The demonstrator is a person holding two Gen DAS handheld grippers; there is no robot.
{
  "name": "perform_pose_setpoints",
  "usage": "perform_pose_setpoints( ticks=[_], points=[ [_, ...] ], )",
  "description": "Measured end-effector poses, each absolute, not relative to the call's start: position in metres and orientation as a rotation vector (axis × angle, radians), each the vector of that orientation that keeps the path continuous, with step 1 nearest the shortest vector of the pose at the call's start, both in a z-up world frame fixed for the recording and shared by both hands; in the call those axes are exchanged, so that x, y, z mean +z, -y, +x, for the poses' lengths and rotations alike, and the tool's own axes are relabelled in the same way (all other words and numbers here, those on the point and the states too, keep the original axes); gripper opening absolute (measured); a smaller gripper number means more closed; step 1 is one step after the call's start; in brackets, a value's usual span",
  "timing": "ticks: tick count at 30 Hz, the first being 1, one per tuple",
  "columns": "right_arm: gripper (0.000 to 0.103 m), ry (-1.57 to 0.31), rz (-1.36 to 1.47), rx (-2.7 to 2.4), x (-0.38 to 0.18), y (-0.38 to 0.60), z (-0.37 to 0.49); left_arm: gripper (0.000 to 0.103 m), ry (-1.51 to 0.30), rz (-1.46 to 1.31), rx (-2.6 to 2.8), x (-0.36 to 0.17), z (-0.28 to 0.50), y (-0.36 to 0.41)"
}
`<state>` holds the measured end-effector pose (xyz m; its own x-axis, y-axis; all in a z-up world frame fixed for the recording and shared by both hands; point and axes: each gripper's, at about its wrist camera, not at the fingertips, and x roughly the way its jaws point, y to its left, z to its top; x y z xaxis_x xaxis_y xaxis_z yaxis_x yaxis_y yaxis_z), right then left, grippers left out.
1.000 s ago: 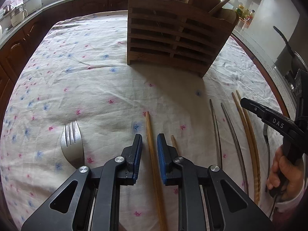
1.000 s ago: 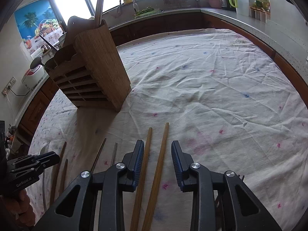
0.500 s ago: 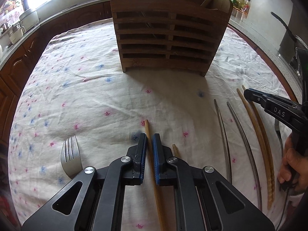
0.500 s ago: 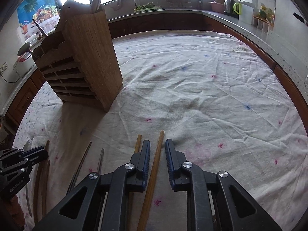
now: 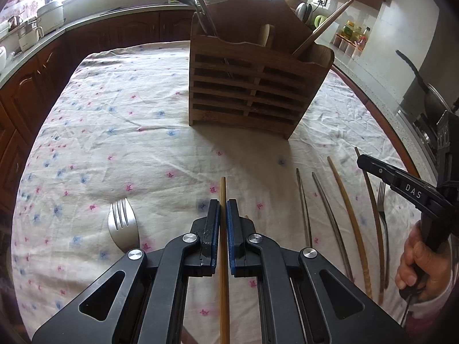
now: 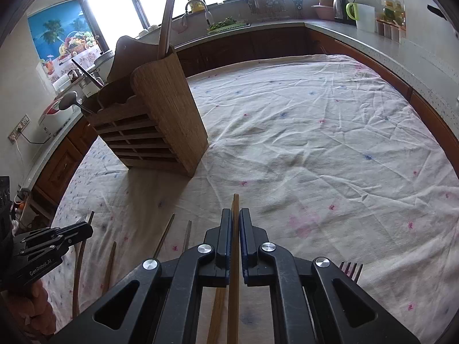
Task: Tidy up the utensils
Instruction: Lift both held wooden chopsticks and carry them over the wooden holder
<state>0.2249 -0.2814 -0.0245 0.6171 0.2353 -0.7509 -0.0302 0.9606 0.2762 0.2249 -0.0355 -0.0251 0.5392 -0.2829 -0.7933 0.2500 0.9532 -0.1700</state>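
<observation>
My left gripper [image 5: 223,204] is shut on a wooden chopstick [image 5: 223,189] that points at the wooden utensil holder [image 5: 252,86] ahead. The tip of a second wooden chopstick [image 5: 246,217] shows beside its right finger. My right gripper [image 6: 235,212] is shut on another wooden chopstick [image 6: 235,200], with its twin [image 6: 215,315] lying under the jaws. The holder [image 6: 160,120] stands far left in the right wrist view, with a ladle and long utensils in it. Each gripper also shows in the other view: right gripper [image 5: 362,162], left gripper [image 6: 86,228].
A flowered cloth [image 5: 114,132] covers the table. A fork [image 5: 123,226] lies left of my left gripper. Two metal chopsticks [image 5: 304,206] and a wooden one [image 5: 347,215] lie between the grippers. Another fork [image 6: 351,269] lies right of my right gripper. Kitchen counters ring the table.
Both grippers went from open around a wooden chopstick to shut on it. Both have since risen a little, and each held chopstick's tip has come up off the cloth.
</observation>
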Motion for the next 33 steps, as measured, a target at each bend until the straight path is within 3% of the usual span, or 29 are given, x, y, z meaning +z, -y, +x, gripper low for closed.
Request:
perform_pose_setpoints(
  ticks=[17,33],
  points=[
    [0.005,-0.677,0.257,0.219,0.071,0.279,0.163,0.004,-0.733,-0.146,-0.388,0.064,0.163,0.005],
    [0.005,-0.543,0.236,0.247,0.119,0.273,0.141,0.004,-0.6,-0.2,-0.355,0.103,0.134,-0.023]
  ],
)
